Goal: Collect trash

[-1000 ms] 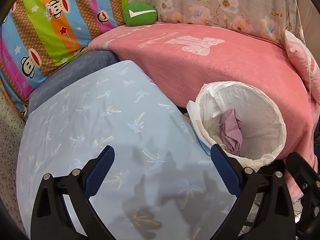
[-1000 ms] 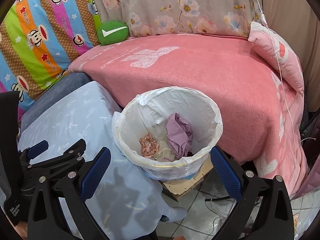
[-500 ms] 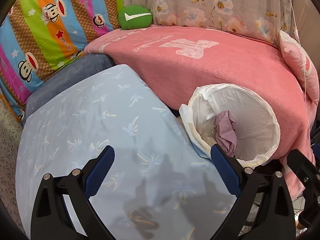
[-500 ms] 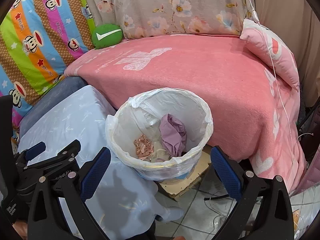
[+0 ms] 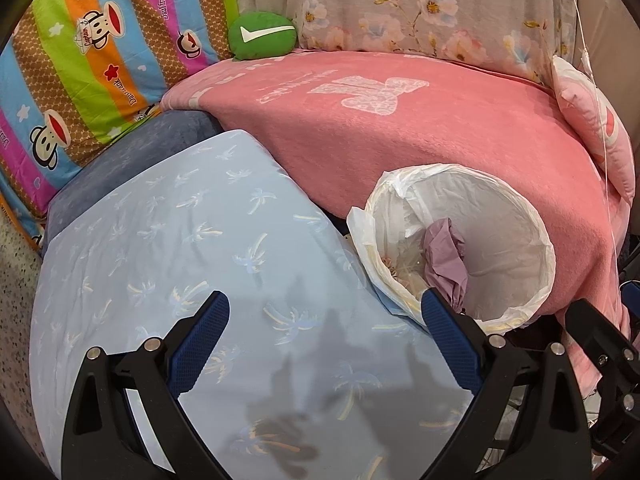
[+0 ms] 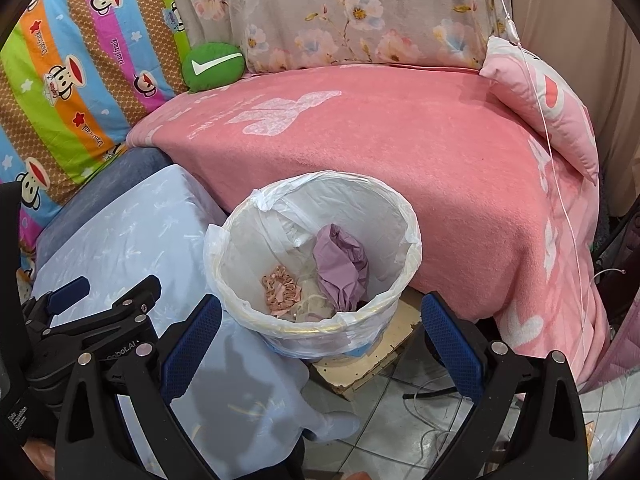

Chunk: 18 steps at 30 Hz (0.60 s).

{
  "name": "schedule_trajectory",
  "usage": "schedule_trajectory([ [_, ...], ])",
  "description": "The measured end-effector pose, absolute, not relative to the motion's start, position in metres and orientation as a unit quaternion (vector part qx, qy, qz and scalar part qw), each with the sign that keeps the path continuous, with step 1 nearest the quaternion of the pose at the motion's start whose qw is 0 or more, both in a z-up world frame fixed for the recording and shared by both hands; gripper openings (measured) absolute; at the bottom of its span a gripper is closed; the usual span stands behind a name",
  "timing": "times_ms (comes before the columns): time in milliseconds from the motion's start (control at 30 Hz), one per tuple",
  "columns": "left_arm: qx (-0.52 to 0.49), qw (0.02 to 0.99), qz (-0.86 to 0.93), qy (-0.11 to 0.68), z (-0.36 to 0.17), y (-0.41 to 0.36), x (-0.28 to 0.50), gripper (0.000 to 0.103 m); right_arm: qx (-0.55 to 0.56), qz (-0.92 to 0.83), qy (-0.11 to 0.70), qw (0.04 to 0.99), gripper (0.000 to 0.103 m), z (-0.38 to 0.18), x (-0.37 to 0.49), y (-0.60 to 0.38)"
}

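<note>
The lined trash bin (image 6: 316,264), holding a crumpled purple wrapper (image 6: 340,268) and a pink scrunchie (image 6: 280,290), stands between the blue cushion (image 5: 180,280) and the pink blanket (image 6: 400,140); both the left gripper (image 5: 324,344) and the right gripper (image 6: 320,344) hover with jaws apart and empty, so scanning for remaining litter seems wise.

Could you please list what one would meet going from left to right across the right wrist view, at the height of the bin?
Left gripper → light blue cushion → lined trash bin → pink scrunchie → crumpled purple paper → pink blanket.
</note>
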<state>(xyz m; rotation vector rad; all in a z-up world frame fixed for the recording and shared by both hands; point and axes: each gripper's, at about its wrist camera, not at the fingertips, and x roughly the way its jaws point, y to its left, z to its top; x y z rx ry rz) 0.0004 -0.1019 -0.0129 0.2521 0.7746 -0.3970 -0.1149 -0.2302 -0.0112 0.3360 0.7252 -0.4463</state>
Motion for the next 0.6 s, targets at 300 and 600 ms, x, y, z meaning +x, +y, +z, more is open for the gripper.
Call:
schedule_trajectory([
  [300,0.125,0.897,-0.193,0.378,-0.0157,-0.1057,0.0015,0.093,0.161,-0.216,0.354,0.895,0.097,-0.0139,-0.1119,-0.2338],
  [600,0.118,0.893,-0.197,0.386,-0.0169,-0.1055,0.0031,0.093,0.161,-0.215,0.354,0.896,0.097,-0.0142,-0.1106,-0.2349],
])
